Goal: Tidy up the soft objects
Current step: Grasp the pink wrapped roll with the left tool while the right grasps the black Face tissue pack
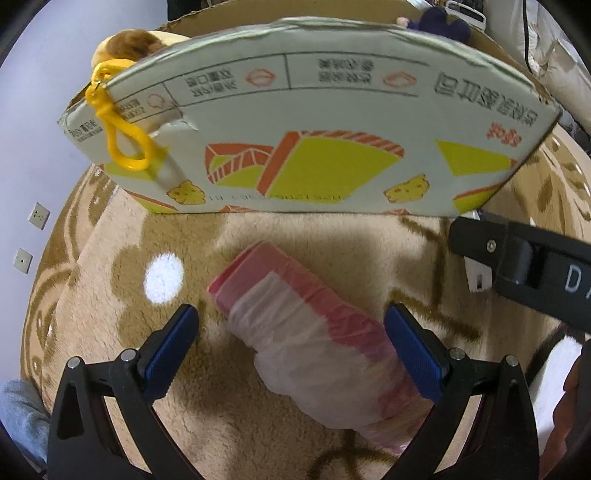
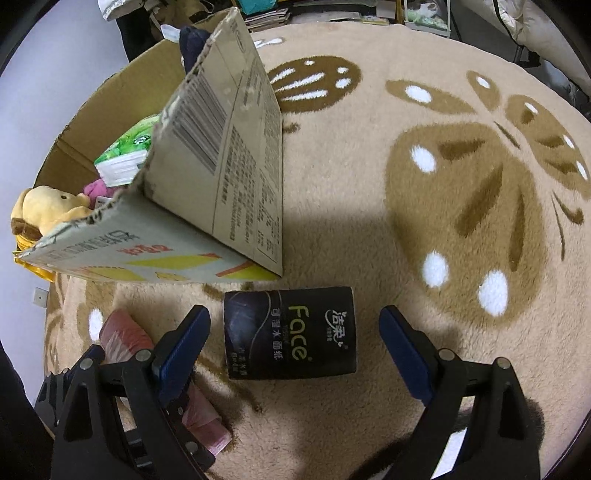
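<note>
A pink roll of plastic bags (image 1: pixel 314 339) lies on the carpet between the open fingers of my left gripper (image 1: pixel 295 350); it does not touch the blue pads. It also shows in the right wrist view (image 2: pixel 125 336), partly hidden. A black "Face" tissue pack (image 2: pixel 291 334) lies on the carpet between the open fingers of my right gripper (image 2: pixel 295 350). The cardboard box (image 1: pixel 314 155) stands just beyond, also in the right wrist view (image 2: pixel 229 155). It holds a yellow plush bear (image 2: pixel 44 210), a green pack (image 2: pixel 125 155) and a pink toy (image 2: pixel 98 188).
A yellow plastic clip (image 1: pixel 118 122) hangs over the box's left corner. A dark plush (image 1: pixel 443 22) sits at the box's far side. The round beige carpet (image 2: pixel 443 184) spreads to the right. The right gripper's body (image 1: pixel 517 266) is close at the right. Clutter lines the far wall.
</note>
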`<act>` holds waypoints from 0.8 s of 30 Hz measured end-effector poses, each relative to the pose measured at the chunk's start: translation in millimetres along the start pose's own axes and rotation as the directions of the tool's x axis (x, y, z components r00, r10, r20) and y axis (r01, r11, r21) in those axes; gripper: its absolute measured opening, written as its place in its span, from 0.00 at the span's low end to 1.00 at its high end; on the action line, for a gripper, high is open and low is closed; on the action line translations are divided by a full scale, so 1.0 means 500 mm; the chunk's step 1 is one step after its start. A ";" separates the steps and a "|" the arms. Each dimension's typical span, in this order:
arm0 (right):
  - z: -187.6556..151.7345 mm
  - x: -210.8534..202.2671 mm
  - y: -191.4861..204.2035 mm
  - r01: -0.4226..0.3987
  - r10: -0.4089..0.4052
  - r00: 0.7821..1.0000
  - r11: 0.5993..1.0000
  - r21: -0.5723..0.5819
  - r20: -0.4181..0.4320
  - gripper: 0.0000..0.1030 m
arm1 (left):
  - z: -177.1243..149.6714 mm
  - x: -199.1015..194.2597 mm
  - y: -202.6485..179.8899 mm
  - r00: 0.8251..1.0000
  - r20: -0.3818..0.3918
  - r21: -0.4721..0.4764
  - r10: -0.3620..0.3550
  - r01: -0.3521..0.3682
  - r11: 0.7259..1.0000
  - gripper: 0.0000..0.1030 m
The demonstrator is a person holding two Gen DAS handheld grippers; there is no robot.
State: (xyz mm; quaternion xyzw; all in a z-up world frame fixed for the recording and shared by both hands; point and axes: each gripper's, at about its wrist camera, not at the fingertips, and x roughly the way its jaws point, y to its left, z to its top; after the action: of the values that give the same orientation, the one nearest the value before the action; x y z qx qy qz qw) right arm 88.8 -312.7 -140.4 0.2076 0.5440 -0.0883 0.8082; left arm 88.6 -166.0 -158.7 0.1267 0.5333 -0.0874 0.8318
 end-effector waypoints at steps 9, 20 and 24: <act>-0.004 0.014 0.002 0.009 -0.009 1.000 1.000 -0.011 -0.009 0.94 | -0.015 -0.003 -0.018 0.999 -0.006 0.023 0.038 -0.038 0.999 0.98; -0.020 0.032 0.014 0.039 -0.039 0.999 0.998 -0.040 -0.017 0.86 | -0.025 0.011 0.010 0.998 -0.061 0.015 -0.021 0.021 1.000 0.92; -0.027 0.029 0.008 0.043 -0.043 0.999 0.998 -0.036 -0.009 0.68 | -0.037 0.009 0.024 0.999 -0.050 0.030 -0.021 0.023 0.999 0.83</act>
State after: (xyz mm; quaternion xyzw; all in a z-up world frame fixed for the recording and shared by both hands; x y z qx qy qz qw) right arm 84.4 -302.0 -157.0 0.1817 0.5537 -0.0951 0.8071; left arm 78.1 -148.8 -168.8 0.1358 0.5537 -0.1016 0.8153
